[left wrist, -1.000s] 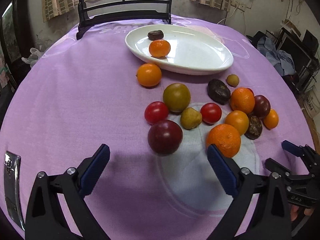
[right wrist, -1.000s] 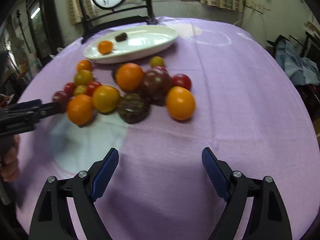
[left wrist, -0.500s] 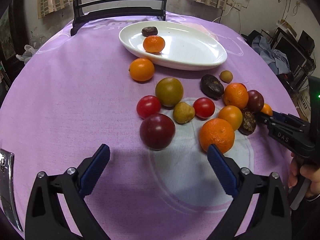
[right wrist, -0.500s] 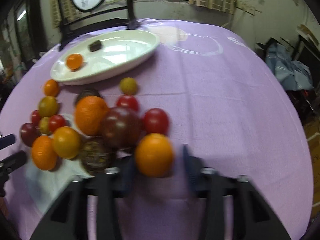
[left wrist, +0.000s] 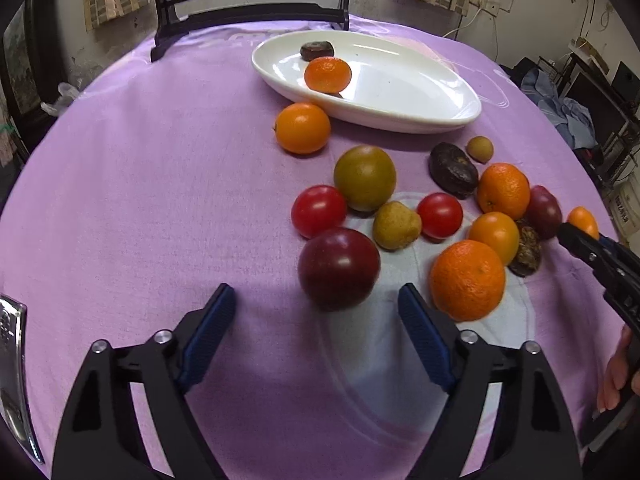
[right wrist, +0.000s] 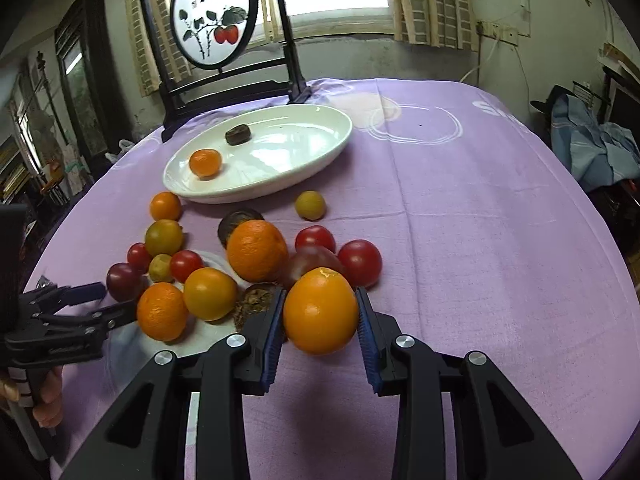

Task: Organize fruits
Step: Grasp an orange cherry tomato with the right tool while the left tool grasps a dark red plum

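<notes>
My right gripper is shut on a smooth orange fruit and holds it just above the purple cloth, at the near right edge of the fruit pile. My left gripper is open and empty, with a dark red plum just ahead between its fingers. A white oval plate farther back holds a small mandarin and a dark brown fruit. In the left wrist view the plate lies at the upper middle.
Several loose fruits lie between the plate and the grippers: oranges, red tomatoes, a green-brown fruit, dark passion fruits. A black framed screen stands behind the plate. Bare purple cloth spreads to the right.
My right gripper moved forward to the smooth orange fruit and shut on it. My left gripper stayed open and came slightly closer to the dark red plum.
</notes>
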A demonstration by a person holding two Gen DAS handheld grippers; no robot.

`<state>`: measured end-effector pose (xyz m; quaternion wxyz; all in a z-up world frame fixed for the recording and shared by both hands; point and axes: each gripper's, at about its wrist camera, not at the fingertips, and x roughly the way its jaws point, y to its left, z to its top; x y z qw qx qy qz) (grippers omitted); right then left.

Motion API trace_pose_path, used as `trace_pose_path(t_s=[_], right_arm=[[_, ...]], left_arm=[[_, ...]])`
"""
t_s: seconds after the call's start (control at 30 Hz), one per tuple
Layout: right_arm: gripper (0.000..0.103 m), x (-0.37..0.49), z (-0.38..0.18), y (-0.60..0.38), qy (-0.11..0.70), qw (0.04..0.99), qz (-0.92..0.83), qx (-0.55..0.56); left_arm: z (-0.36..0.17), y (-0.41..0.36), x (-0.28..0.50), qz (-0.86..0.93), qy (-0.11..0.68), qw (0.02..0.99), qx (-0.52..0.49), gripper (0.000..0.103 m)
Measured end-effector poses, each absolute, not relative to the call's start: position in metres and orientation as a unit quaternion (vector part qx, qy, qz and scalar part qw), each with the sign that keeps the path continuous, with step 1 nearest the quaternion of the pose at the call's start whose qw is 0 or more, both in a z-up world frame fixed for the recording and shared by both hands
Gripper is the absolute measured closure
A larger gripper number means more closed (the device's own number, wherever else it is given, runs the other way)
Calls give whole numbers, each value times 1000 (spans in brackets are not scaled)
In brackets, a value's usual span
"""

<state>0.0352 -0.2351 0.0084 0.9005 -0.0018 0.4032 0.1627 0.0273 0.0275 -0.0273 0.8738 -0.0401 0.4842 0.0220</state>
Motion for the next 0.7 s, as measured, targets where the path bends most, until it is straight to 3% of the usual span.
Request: trace_pose_path(t_s=[0.03,0.13,0.2,0.23,0.47,0.7], right_arm=[[68,34,9,-233,401,901,167,-6],[68,30,12,-230,393,903,175,-16],[68,29,13,-227,387,905,174,-25],[68,28,14,-227,386,906,173,-27],[68,22,24,-231,355,919,174,-13],[68,11,50,-223,307,934,186,1]], left_arm=[[-29,26,29,26,481,876,-31,33],[-29,22,32,30,471,881,-9,40],[-28,19,33,23,465,885,-8,53],[-28,17,32,14,462,887,-7,65],[-19,26,24,8,465,883,-58,66],[25,14,17,-19,430,901,-53,66]])
